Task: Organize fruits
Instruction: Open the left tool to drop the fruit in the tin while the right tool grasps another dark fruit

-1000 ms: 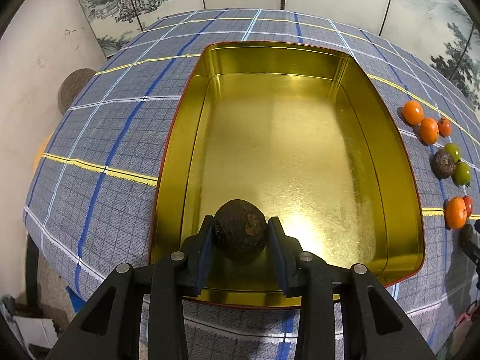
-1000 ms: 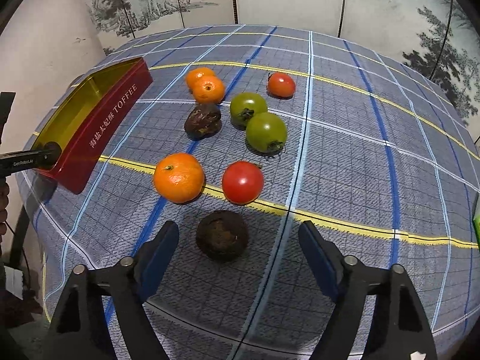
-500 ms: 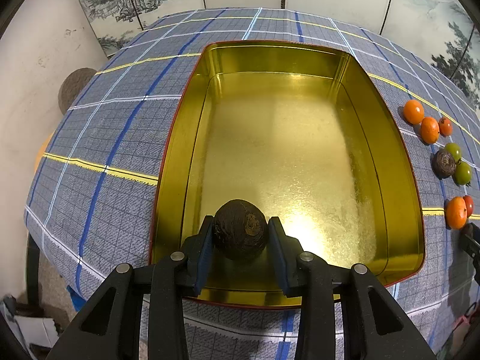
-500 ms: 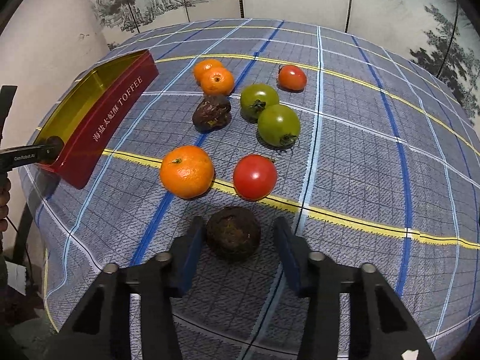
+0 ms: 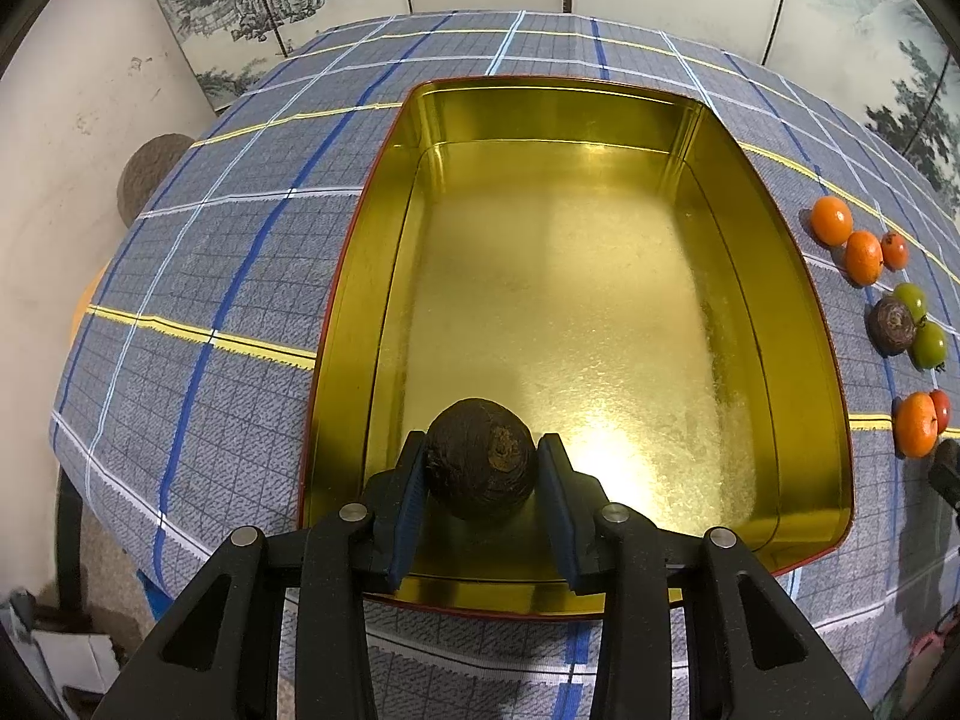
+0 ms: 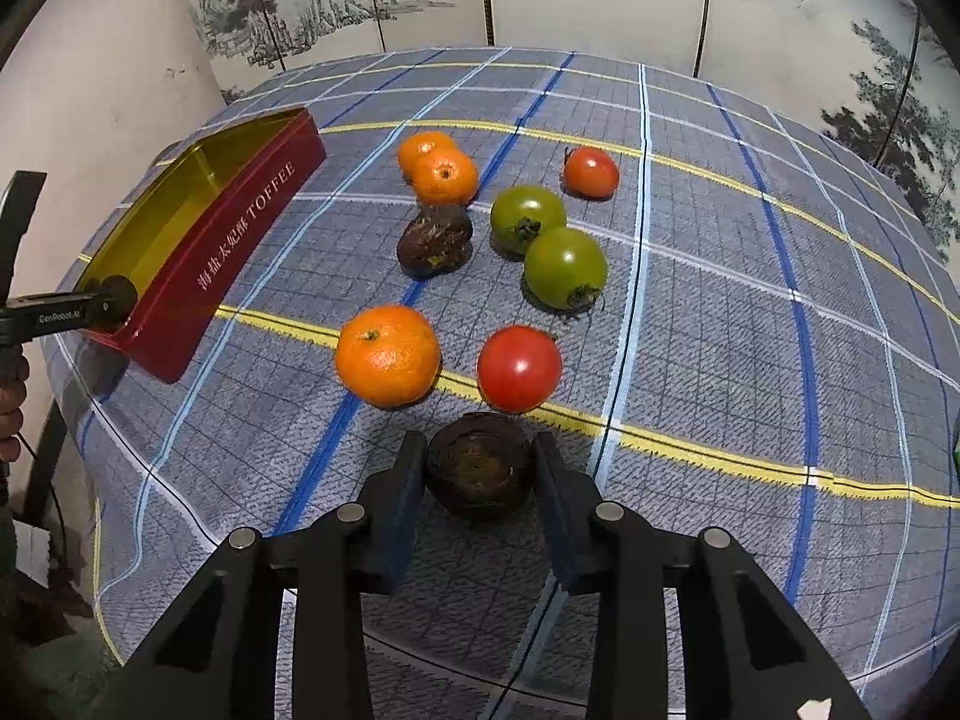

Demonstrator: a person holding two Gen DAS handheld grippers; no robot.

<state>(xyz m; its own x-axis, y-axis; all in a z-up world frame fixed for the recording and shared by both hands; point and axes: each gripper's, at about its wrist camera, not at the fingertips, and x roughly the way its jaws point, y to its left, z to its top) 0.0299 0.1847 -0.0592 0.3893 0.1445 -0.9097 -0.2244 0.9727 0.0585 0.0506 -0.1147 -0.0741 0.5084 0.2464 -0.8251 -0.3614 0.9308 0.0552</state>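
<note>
Left wrist view: left tool [image 5: 482,467] clamped on dark brown wrinkled round fruit [image 5: 480,457], low over near end of gold-lined tin [image 5: 780,276]. Right wrist view: right tool [image 6: 478,468] closing on second dark, rough fruit [image 6: 478,463] resting on checked surface [image 6: 720,312], pads touching both sides.

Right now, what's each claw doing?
Left gripper shut on dark fruit inside tin. Right gripper closing on another. Nothing blocking.

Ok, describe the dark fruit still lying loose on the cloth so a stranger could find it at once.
Start at the red toffee tin at the checked tablecloth's left edge and look right to the fruit cluster. Just below the two touching oranges and left of the two green tomatoes lies the loose dark fruit. It alone is brown, wrinkled and ungripped.
</note>
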